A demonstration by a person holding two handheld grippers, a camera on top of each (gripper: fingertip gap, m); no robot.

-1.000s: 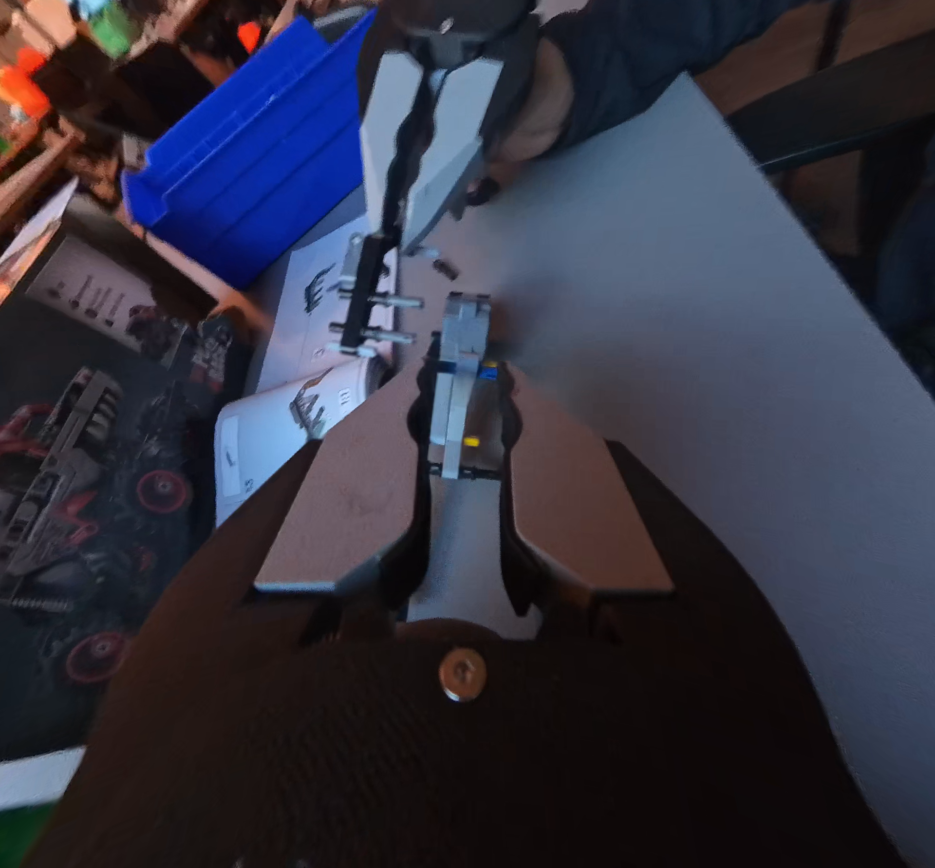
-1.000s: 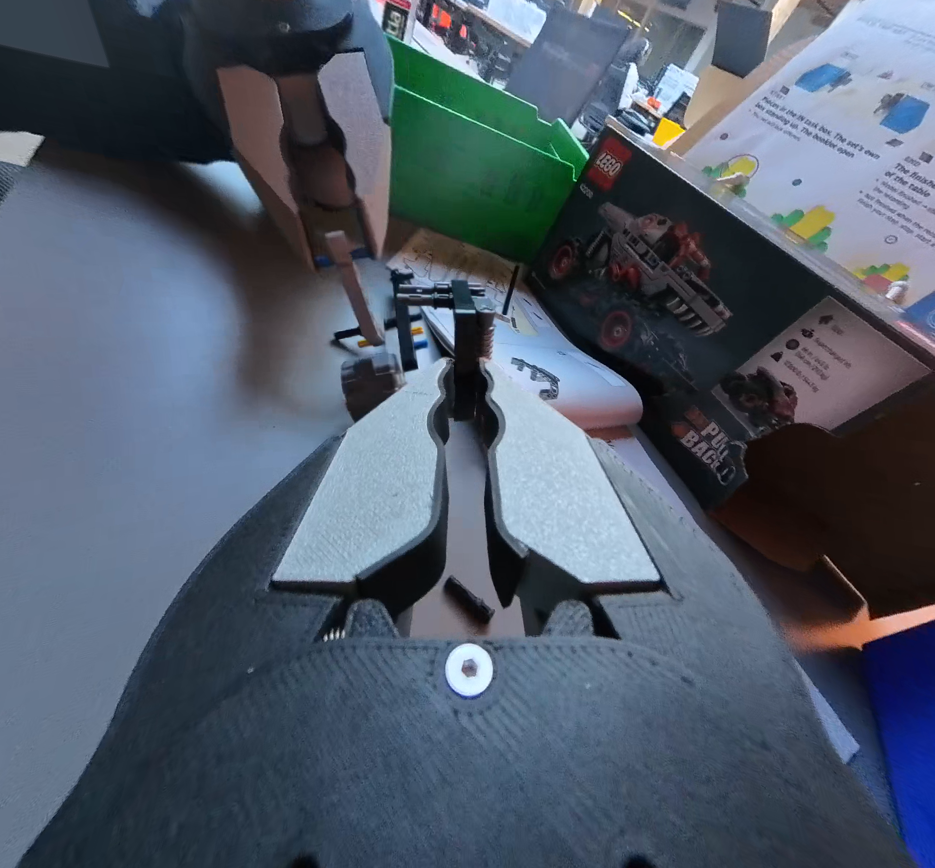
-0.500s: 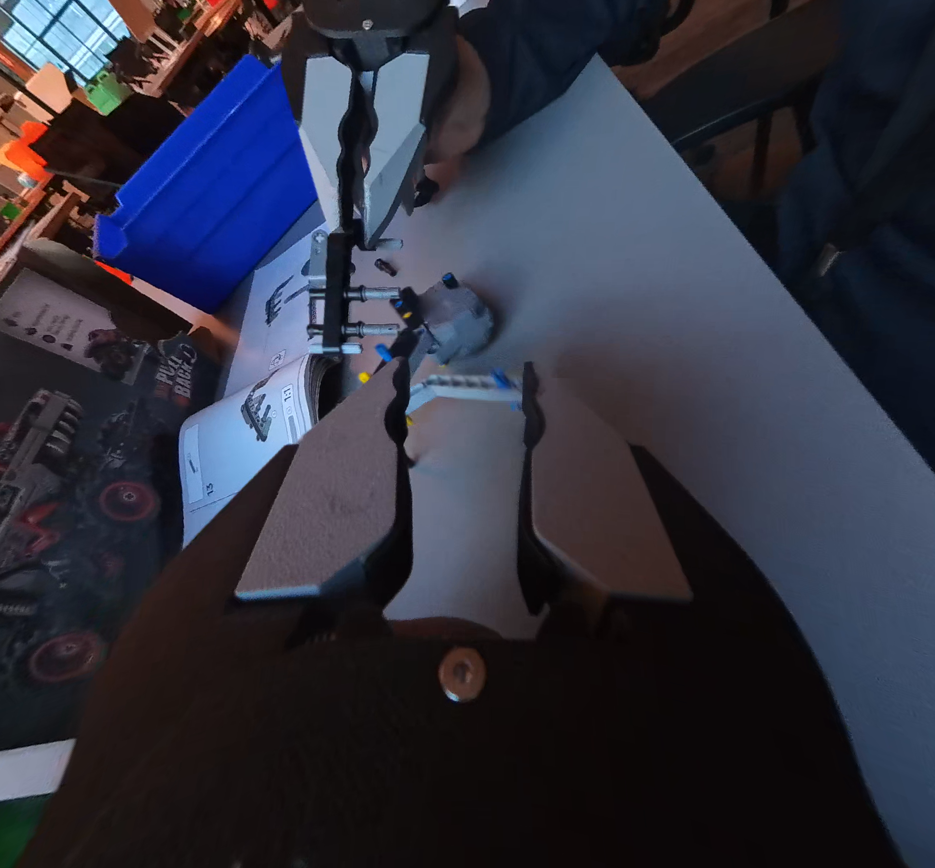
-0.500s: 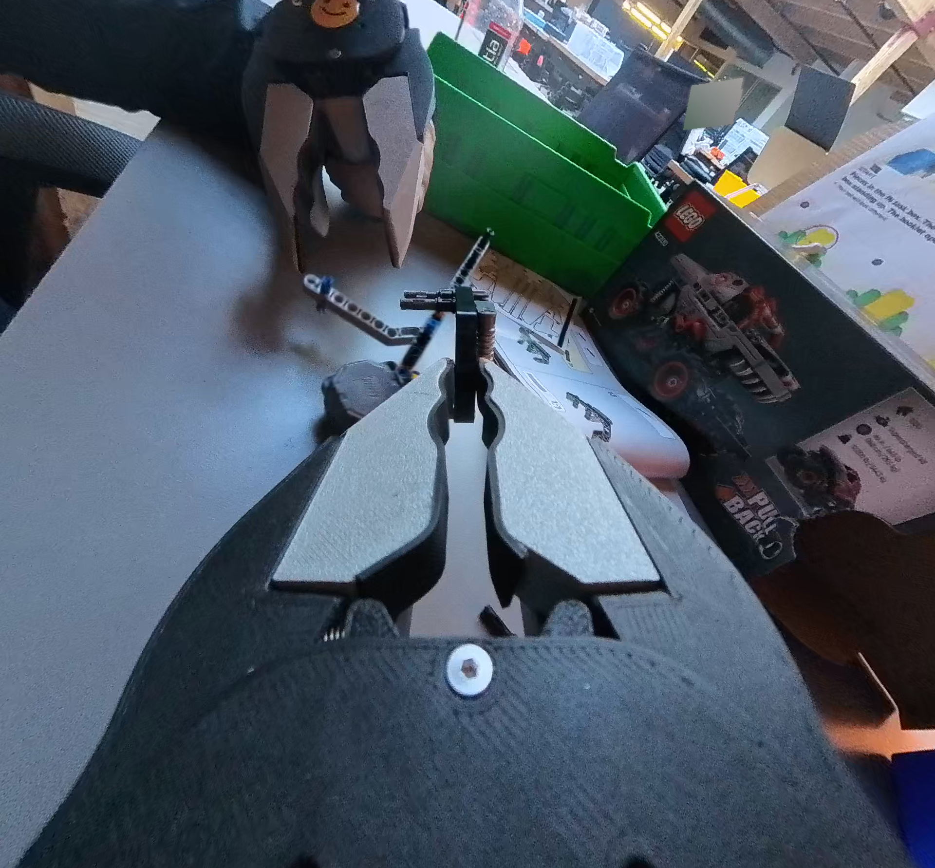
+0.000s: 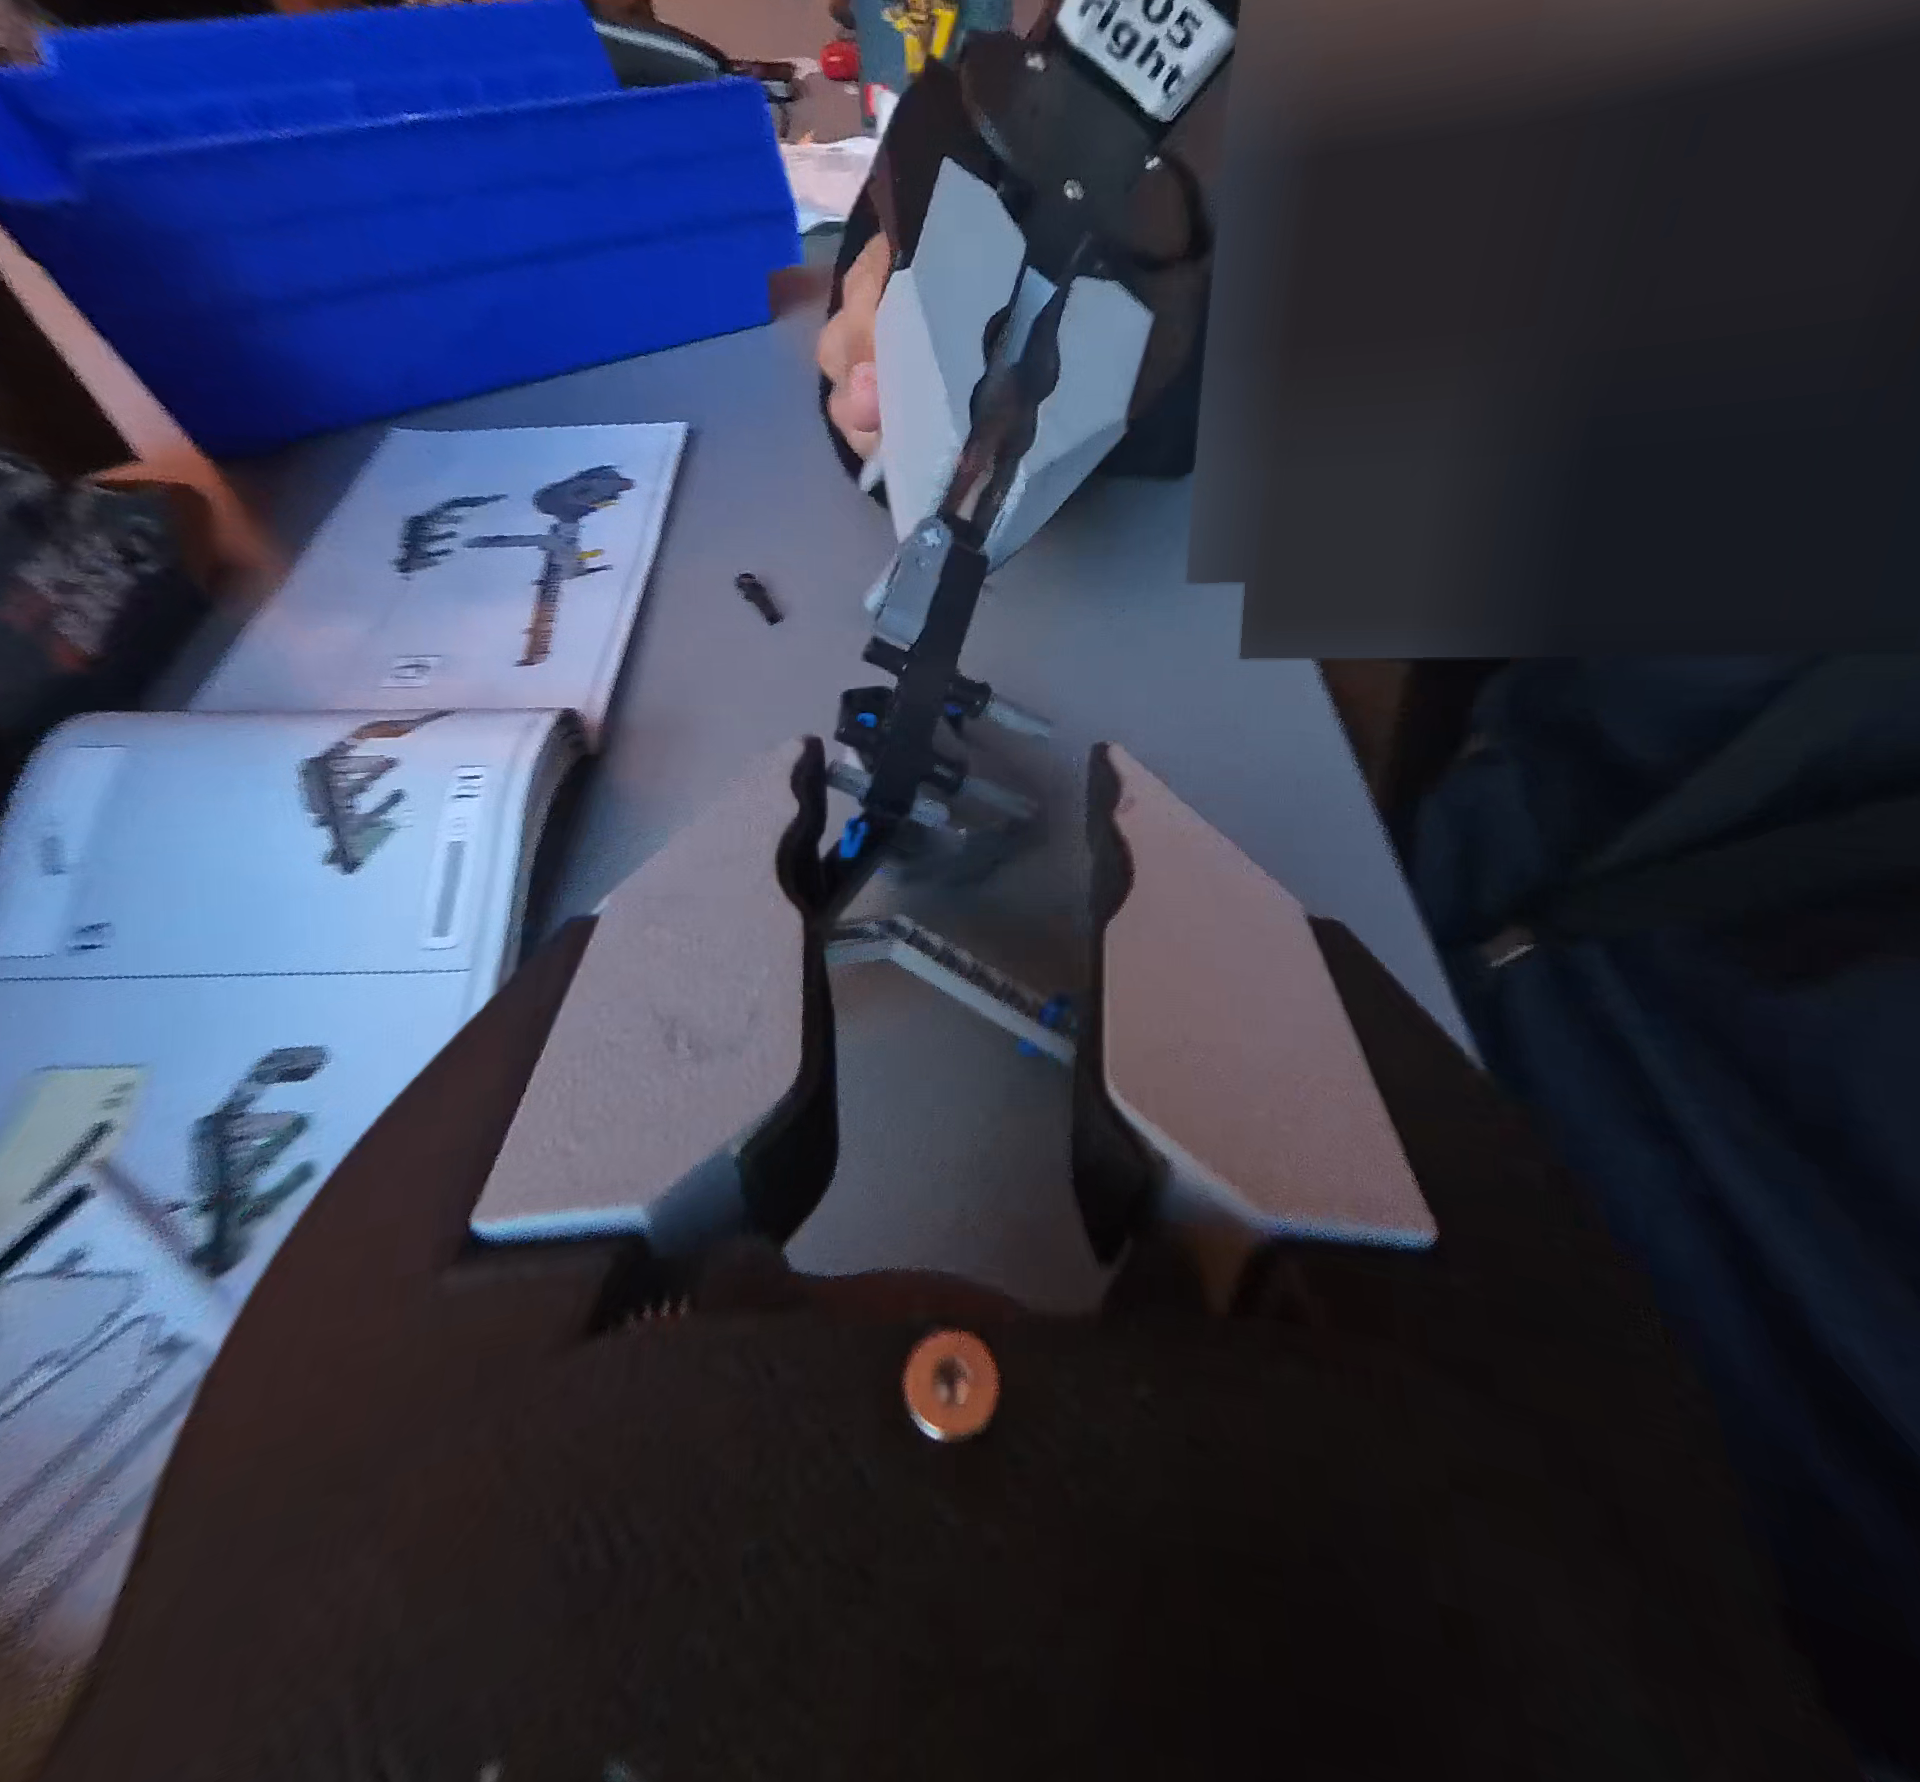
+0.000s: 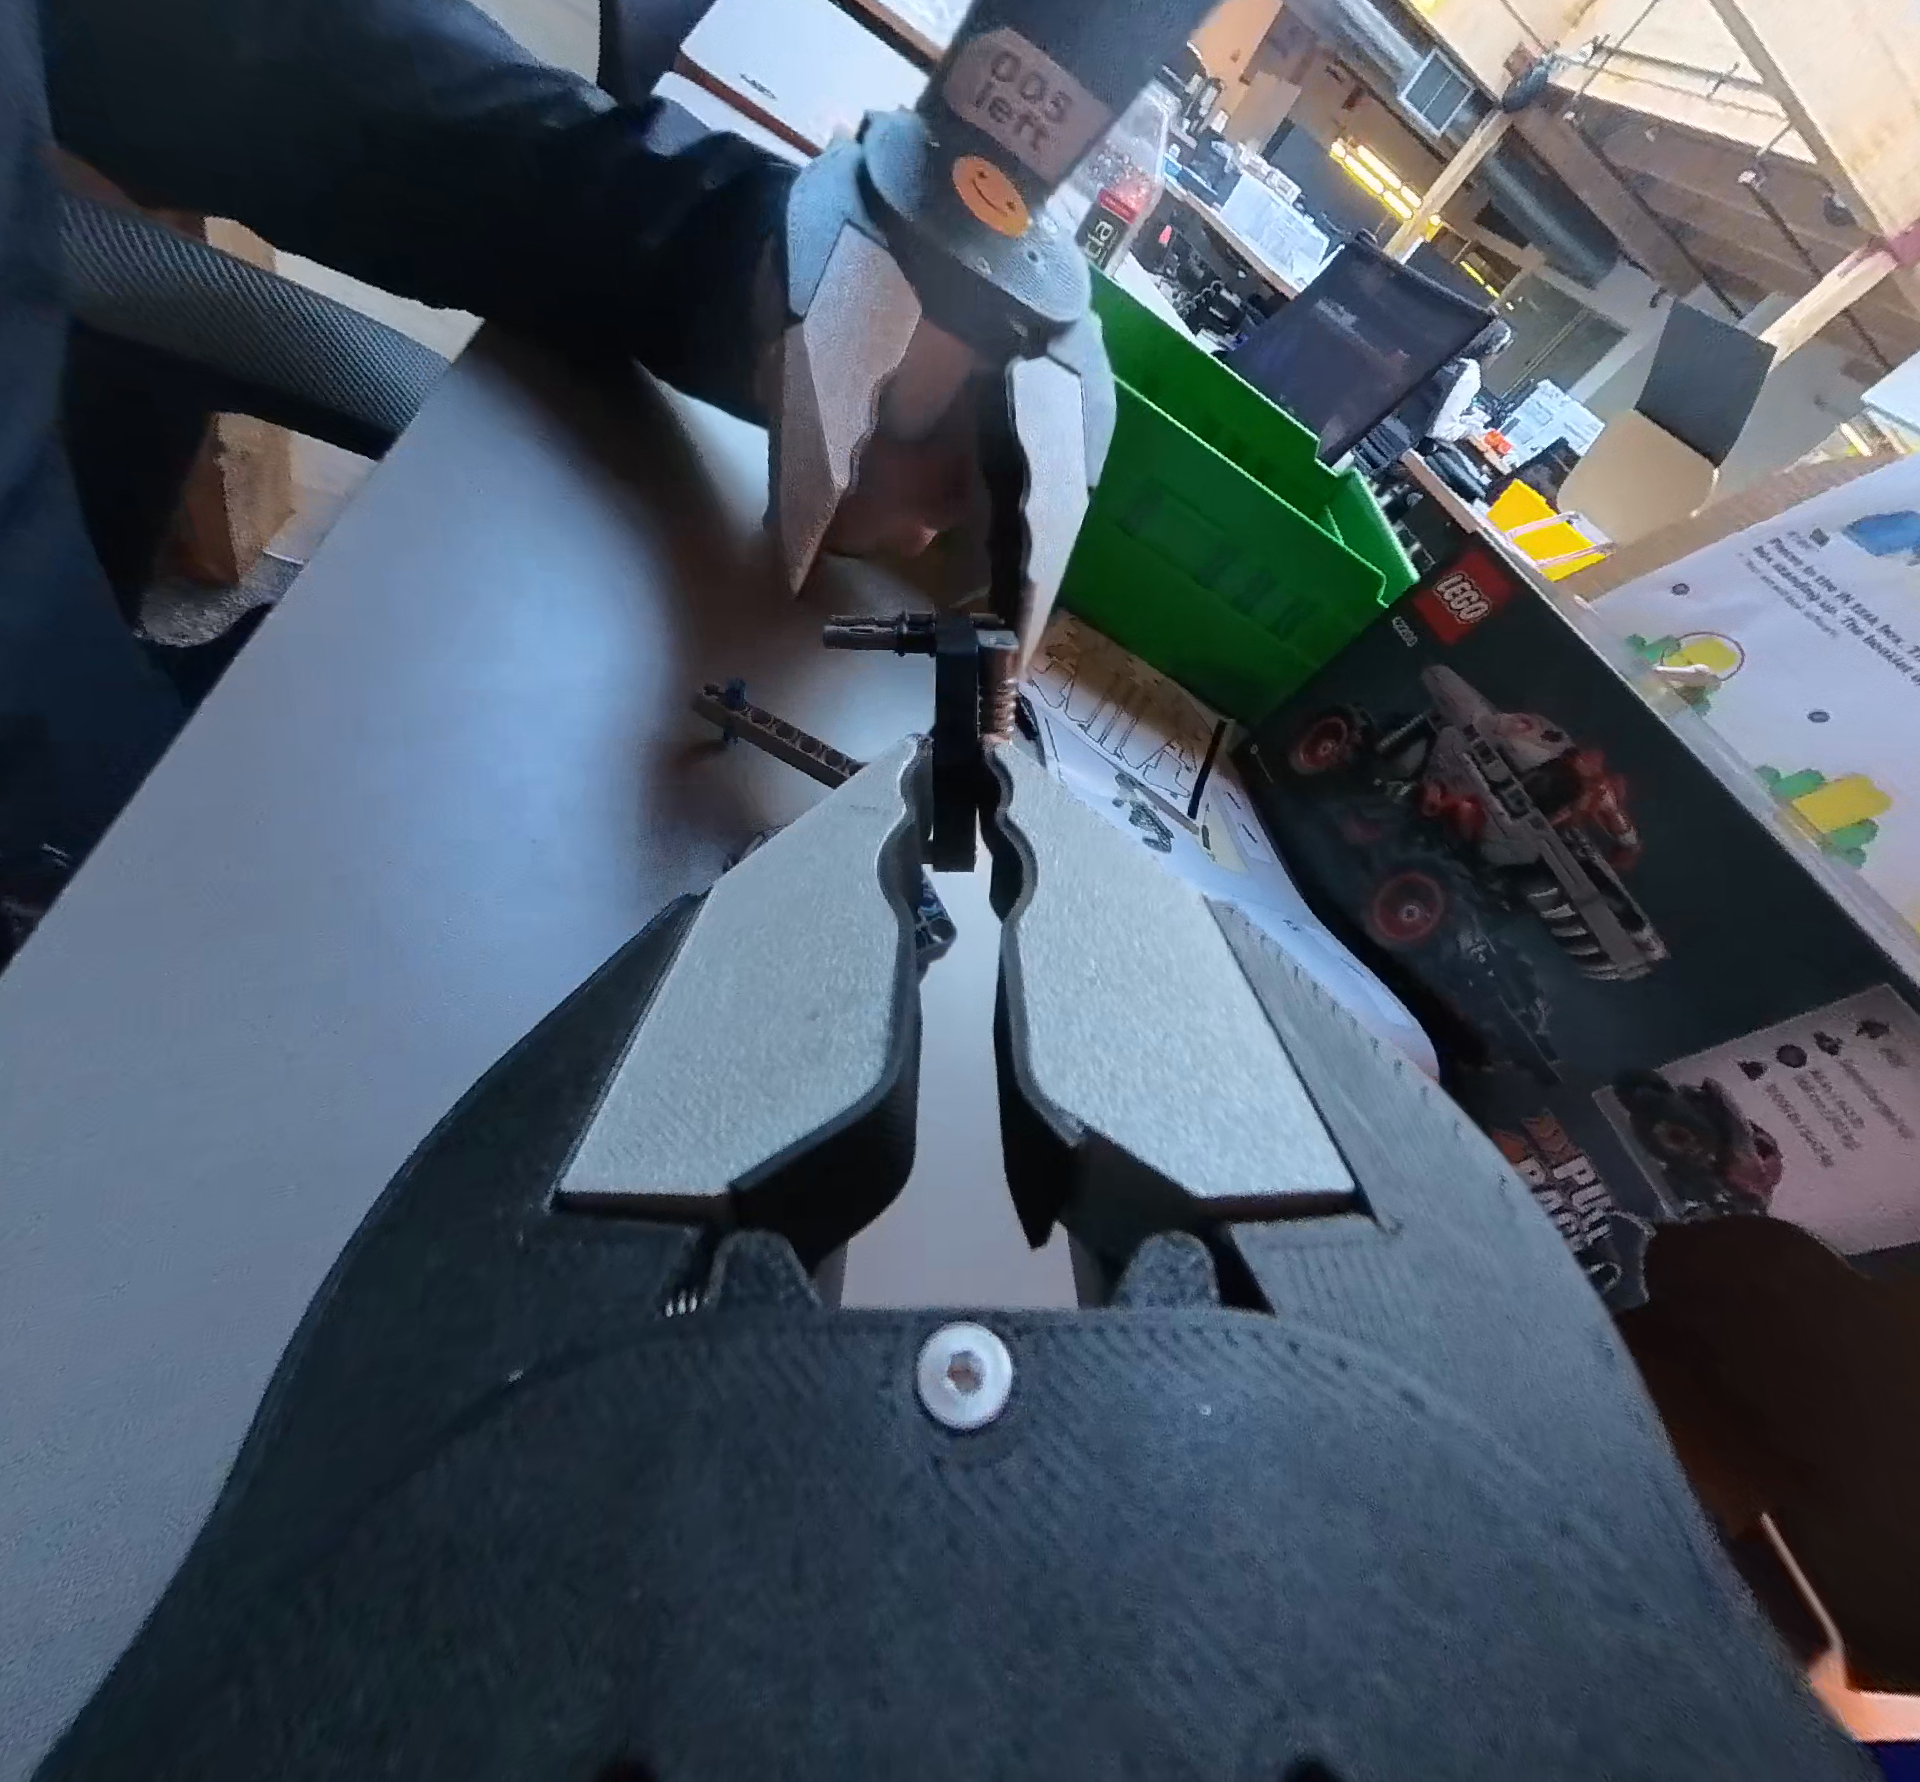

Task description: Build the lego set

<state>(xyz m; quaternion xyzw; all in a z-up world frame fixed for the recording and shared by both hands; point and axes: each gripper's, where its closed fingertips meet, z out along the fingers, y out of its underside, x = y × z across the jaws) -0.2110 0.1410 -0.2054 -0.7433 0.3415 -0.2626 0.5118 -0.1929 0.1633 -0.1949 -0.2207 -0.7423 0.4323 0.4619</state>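
My right gripper (image 6: 956, 787) is shut on a black lego beam with cross axles (image 6: 954, 693) and holds it upright above the table. In the left wrist view the same gripper (image 5: 961, 527) hangs the black assembly (image 5: 914, 724) just beyond my left fingertips. My left gripper (image 5: 951, 797) is open wide and empty, and it also shows in the right wrist view (image 6: 914, 615). A long grey beam with blue pins (image 5: 956, 969) lies flat on the table between the left fingers; it shows in the right wrist view too (image 6: 779, 745). A grey block (image 5: 971, 839) sits under the black assembly.
An open instruction booklet (image 5: 416, 641) lies to the left, with a blue bin (image 5: 416, 174) behind it. A small black pin (image 5: 758, 594) lies loose. A green bin (image 6: 1195, 506) and the set's box (image 6: 1507, 797) stand on the right. The table edge (image 5: 1382, 849) is close. Across from one pair of fingers to the other is roughly 4 cm.
My left gripper opened and let go of the grey beam, which now lies on the table. The right gripper kept hold of the black assembly and brought it nearer the left fingers.
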